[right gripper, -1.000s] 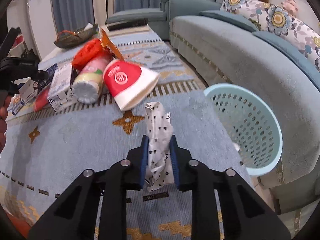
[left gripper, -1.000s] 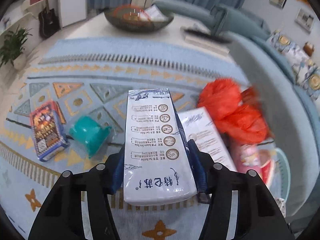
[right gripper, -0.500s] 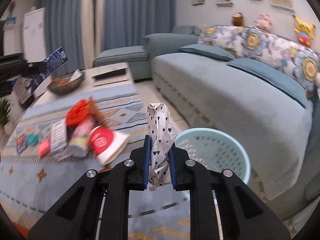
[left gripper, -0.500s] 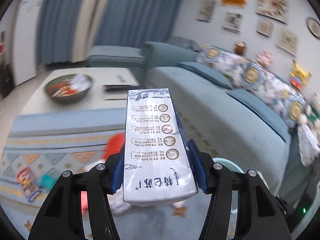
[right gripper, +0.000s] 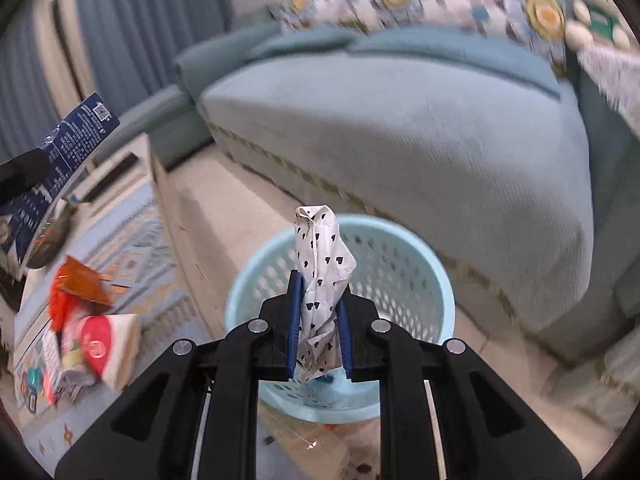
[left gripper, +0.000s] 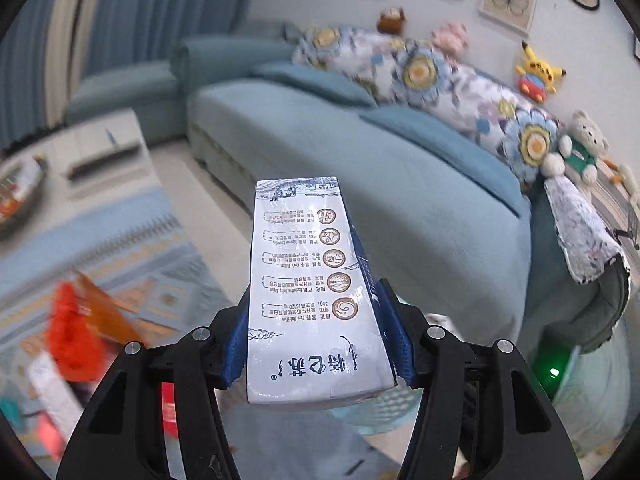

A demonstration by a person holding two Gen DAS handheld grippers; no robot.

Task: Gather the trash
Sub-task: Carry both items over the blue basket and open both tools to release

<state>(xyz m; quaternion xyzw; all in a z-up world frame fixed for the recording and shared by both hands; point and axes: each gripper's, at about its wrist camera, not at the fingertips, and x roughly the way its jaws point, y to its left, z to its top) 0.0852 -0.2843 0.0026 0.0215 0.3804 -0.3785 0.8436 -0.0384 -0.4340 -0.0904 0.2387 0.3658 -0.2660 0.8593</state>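
My left gripper (left gripper: 318, 340) is shut on a white and blue milk carton (left gripper: 308, 280) and holds it high above the floor; the carton also shows at the left edge of the right wrist view (right gripper: 60, 160). My right gripper (right gripper: 319, 320) is shut on a crumpled white wrapper with black hearts (right gripper: 322, 276), right above the open light blue mesh basket (right gripper: 416, 280). A bit of the basket (left gripper: 384, 404) shows under the carton in the left wrist view. More trash lies on the rug: a red and white paper cup (right gripper: 106, 344) and an orange-red bag (right gripper: 68, 292).
A long blue sofa (right gripper: 400, 120) with flowered cushions runs behind the basket. A patterned blue rug (left gripper: 100, 248) covers the floor at left, with a coffee table (left gripper: 80, 148) beyond. Plush toys (left gripper: 580, 148) sit on the sofa's end.
Both grippers rose and swung right, from the rug towards the sofa. The right gripper with the wrapper now hangs over the basket. Both grips are unchanged.
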